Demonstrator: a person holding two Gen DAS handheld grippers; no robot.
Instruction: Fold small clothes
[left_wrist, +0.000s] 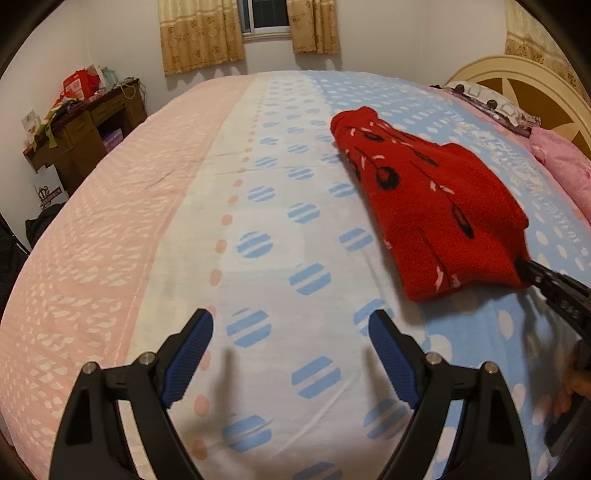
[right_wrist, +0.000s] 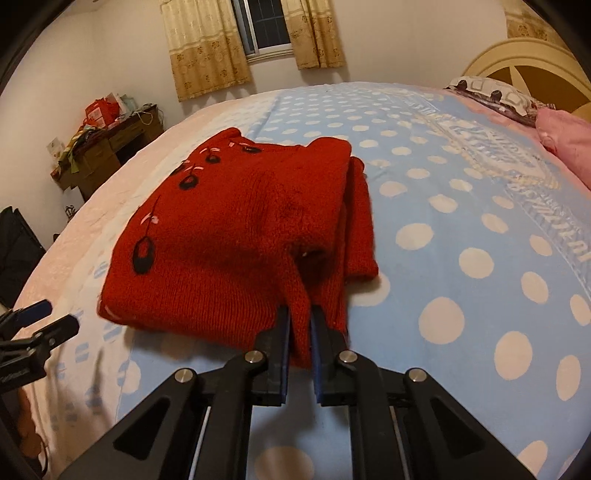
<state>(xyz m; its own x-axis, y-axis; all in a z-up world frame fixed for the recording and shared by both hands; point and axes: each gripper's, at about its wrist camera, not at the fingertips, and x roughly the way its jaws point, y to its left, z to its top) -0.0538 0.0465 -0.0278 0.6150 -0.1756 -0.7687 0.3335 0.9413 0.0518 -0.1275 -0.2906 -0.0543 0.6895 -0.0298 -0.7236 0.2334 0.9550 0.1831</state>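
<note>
A red knit sweater (right_wrist: 240, 229) with black and pink embroidery lies folded on the bed. In the left wrist view the sweater (left_wrist: 436, 199) lies ahead to the right. My right gripper (right_wrist: 300, 317) is shut on the sweater's near edge, pinching a fold of red knit between its blue pads. It shows in the left wrist view (left_wrist: 532, 273) at the sweater's near right corner. My left gripper (left_wrist: 291, 325) is open and empty, above the bedspread, to the left of the sweater. It also shows at the left edge of the right wrist view (right_wrist: 51, 317).
The bed (left_wrist: 258, 229) is covered with a pink, white and blue dotted spread. Pillows (right_wrist: 495, 96) and a cream headboard (right_wrist: 517, 62) are at the far right. A cluttered wooden desk (left_wrist: 92, 122) stands at the far left. A curtained window (left_wrist: 264, 18) is behind the bed.
</note>
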